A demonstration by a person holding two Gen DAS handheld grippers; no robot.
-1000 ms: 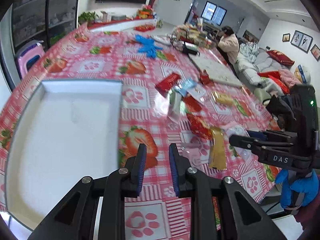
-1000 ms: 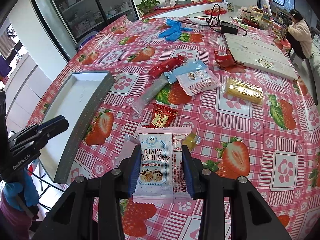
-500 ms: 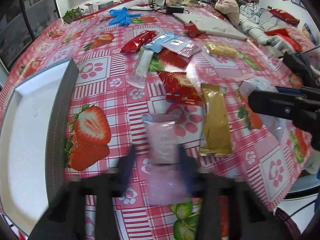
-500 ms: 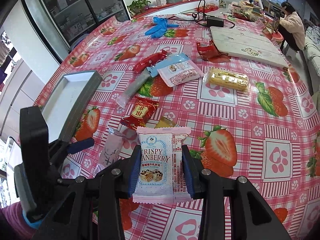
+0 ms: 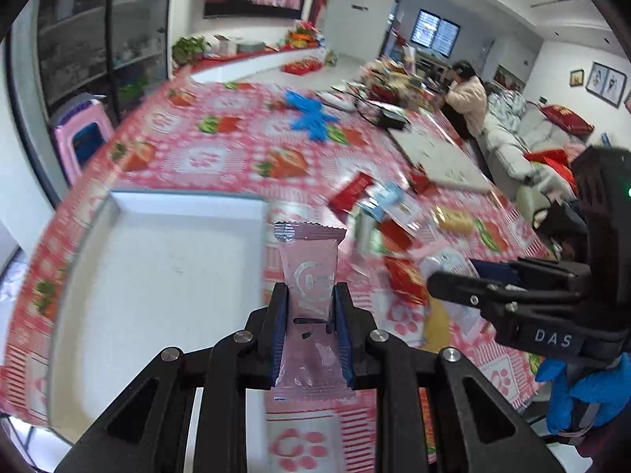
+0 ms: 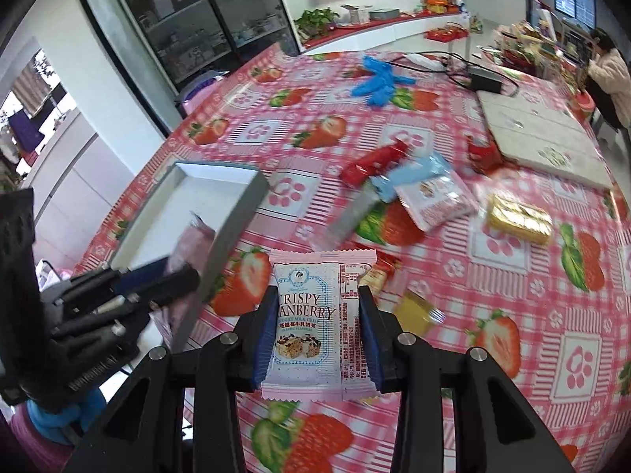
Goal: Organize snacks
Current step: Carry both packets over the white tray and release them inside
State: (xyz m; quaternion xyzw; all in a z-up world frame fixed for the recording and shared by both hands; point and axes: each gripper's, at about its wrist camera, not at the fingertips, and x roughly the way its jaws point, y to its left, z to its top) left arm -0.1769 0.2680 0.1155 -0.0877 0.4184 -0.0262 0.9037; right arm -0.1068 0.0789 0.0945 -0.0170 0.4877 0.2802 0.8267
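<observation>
Both grippers hold a snack packet above the table.

Left wrist view: the left gripper [image 5: 309,311] is clenched on a pink packet [image 5: 310,272], held upright over the near right edge of the white tray [image 5: 157,276]; loose snacks [image 5: 398,232] lie to the right. Right wrist view: the right gripper [image 6: 317,327] grasps a cranberry packet [image 6: 311,323] above the tablecloth [image 6: 512,276], with the tray at far left.
</observation>
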